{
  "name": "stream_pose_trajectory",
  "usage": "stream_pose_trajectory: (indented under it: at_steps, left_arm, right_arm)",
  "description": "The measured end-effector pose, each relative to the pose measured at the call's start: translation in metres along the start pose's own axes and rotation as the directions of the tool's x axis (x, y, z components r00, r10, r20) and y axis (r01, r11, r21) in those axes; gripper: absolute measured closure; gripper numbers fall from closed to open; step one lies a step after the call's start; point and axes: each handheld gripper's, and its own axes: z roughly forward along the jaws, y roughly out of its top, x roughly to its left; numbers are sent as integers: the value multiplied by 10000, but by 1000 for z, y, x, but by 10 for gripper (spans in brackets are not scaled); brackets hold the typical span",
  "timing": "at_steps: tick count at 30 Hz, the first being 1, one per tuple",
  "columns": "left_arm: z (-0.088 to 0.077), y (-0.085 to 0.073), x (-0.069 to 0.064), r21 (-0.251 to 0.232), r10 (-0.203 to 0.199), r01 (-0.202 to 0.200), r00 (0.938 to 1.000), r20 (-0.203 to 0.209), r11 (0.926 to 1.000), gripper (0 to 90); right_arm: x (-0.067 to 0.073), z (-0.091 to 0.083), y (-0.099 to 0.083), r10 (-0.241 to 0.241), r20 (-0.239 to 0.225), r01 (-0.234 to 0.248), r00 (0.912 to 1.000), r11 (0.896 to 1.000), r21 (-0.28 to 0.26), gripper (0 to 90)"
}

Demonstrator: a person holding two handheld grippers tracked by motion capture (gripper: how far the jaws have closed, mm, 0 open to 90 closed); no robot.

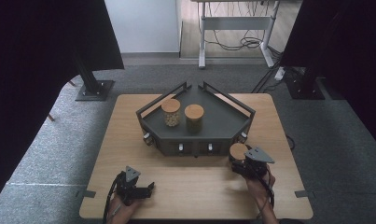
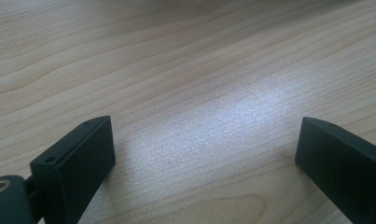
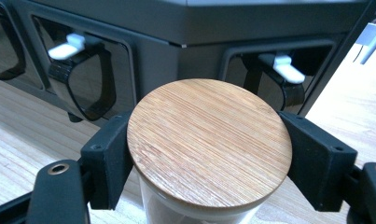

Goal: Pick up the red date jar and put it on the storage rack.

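Bamboo-lidded jar (image 3: 209, 144), low in the right gripper view just before the dark rack (image 3: 251, 28), is pinched by the right gripper (image 3: 209, 154), likely for lifting, while the left gripper (image 2: 204, 158) rests with fingers spread over the tabletop (image 2: 185, 70).

A wooden table (image 1: 129, 140) carries a dark rack (image 1: 213, 128) near its middle.

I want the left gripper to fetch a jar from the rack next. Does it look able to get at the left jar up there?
Probably yes. The left gripper is open and holds nothing, and the left jar stands in the open on the rack, apart from the other jar. The rack's low rail may call for a reach from above.
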Motion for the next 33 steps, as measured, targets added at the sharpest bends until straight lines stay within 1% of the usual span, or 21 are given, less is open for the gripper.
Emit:
stream_pose_trajectory:
  at_steps: [13,22,29,33]
  left_arm:
    - [0,0,0,0,-5,5,10000,-7,10000,45]
    - [0,0,0,2,-3,3,10000,-5,10000,45]
    - [0,0,0,0,-1,1,10000,-1,10000,44]
    - [0,0,0,-2,4,-4,10000,8,10000,44]
  right_arm:
    - [2,-9,9,-163,-115,163,9998,9998,-75,231]
    - [-1,-17,18,-93,-239,88,9997,9998,-201,231]
    - [0,-23,27,-113,-348,100,9993,9992,-378,231]
    - [2,-26,33,-212,-354,196,9991,9988,-450,231]
